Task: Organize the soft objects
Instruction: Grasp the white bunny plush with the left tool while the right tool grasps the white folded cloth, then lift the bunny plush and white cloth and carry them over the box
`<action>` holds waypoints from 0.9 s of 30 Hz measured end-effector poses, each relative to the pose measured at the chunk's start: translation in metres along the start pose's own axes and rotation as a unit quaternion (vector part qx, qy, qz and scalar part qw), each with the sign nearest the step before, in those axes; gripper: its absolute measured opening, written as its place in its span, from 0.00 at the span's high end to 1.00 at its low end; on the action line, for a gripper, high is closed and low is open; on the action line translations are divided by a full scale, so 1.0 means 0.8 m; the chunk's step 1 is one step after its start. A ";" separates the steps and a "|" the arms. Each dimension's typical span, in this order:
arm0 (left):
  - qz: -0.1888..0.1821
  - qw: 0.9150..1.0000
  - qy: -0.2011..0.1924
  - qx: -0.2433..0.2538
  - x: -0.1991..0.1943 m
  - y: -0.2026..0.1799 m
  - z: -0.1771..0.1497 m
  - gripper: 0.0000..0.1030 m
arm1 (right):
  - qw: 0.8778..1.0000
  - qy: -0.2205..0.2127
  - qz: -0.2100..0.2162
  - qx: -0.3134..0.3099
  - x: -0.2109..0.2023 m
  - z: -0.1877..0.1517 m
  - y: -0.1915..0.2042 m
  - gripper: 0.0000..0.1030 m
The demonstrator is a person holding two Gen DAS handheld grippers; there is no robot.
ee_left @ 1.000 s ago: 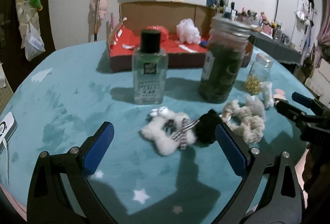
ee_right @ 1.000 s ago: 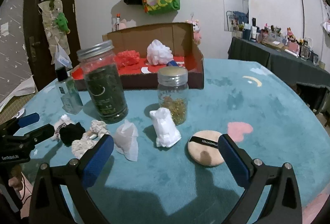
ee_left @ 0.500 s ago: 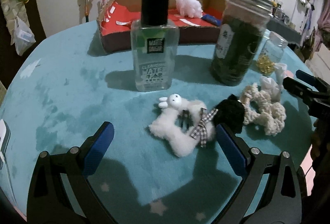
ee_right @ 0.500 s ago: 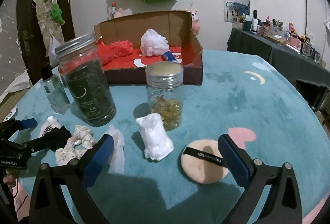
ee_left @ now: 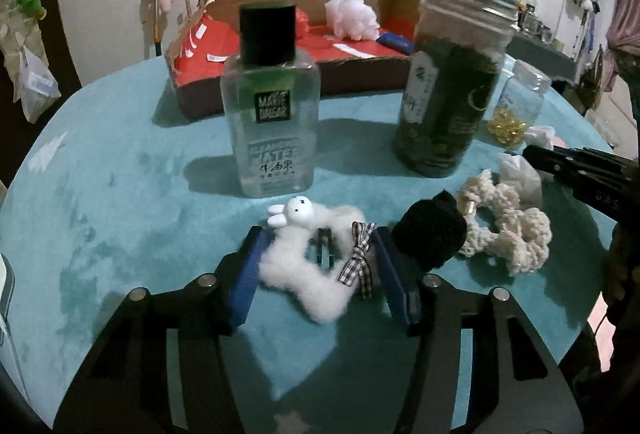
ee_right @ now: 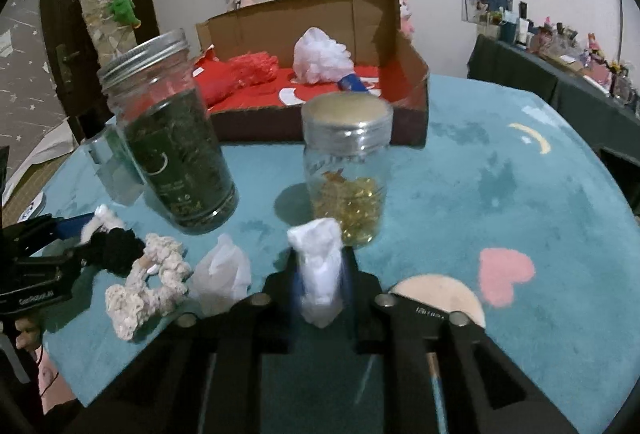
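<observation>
Both grippers have just been closing. Left gripper [ee_left: 318, 266] pinches the white bunny plush [ee_left: 308, 266], flat on the teal cloth [ee_left: 120, 194], long axis across the jaws. Right gripper [ee_right: 322, 282] pinches an upright white wad [ee_right: 320, 266]. Box [ee_right: 412, 90] lies straight ahead, behind the jars [ee_right: 176, 154].

My blue pads [ee_left: 246, 276] look matt and rubbery against this fluffy white plush clip [ee_left: 304, 274], with its glossy plastic rabbit head [ee_left: 298, 213] and woven check ribbon [ee_left: 356, 262]. Fuzzy black scrunchie [ee_left: 432, 234] to the right, then a knobbly cream knit one [ee_left: 516, 234]. Teal tablecloth [ee_left: 120, 194] is velvety and matt. Clear, smooth bottle [ee_left: 272, 122]; glass jars [ee_right: 344, 174] with dull metal lids [ee_right: 346, 114]. Far off, a raw cardboard box [ee_right: 304, 18].
</observation>
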State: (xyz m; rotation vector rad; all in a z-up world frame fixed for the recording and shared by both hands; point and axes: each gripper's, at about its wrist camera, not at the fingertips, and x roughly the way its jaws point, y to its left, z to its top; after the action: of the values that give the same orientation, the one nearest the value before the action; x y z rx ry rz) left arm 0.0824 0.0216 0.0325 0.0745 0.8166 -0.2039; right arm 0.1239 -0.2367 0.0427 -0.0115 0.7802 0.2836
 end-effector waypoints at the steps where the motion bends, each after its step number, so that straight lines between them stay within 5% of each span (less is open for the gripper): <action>1: -0.003 1.000 -0.002 0.002 -0.002 -0.001 -0.001 0.51 | 1.000 -0.009 0.000 -0.003 -0.005 -0.001 0.001 0.82; 9: -0.001 0.999 -0.042 0.003 -0.034 -0.003 0.007 0.56 | 0.999 -0.034 0.012 -0.024 -0.033 -0.002 0.017 0.82; 27: 0.002 0.999 -0.043 0.001 -0.037 0.008 0.010 0.57 | 0.999 -0.037 0.014 -0.011 -0.043 -0.001 0.005 0.82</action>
State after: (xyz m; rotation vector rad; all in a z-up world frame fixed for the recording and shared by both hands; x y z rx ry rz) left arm 0.0697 0.0309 0.0598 0.0684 0.7304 -0.2026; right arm 0.0989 -0.2410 0.0659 -0.0109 0.7048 0.3171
